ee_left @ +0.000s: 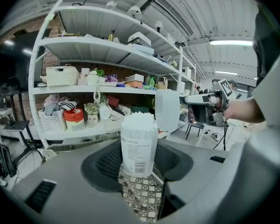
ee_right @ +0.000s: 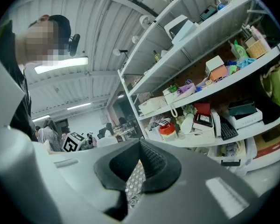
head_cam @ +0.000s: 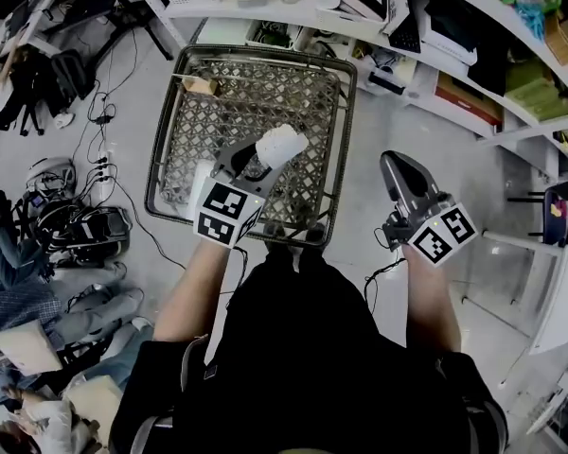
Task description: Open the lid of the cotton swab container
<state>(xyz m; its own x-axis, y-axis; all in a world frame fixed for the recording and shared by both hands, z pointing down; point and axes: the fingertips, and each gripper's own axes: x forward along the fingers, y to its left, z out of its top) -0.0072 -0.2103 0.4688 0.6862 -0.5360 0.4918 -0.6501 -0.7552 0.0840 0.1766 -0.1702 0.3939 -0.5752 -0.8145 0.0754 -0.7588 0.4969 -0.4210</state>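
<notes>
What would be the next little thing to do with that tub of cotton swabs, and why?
Probably lower the cotton swab container into the wire basket below. The left gripper grips it, the swab tips show bare and what looks like its lid hangs open beside it; the right gripper is shut and empty.

Head cam looks steeply down onto the wire basket [head_cam: 208, 121] and floor [head_cam: 426, 112]. Cams on the left tongs [head_cam: 260, 159] and right tongs [head_cam: 398, 168] sit close behind their own jaws, facing out at the shelves [ee_left: 84, 45]. All three catch shelves and basket mesh.
</notes>
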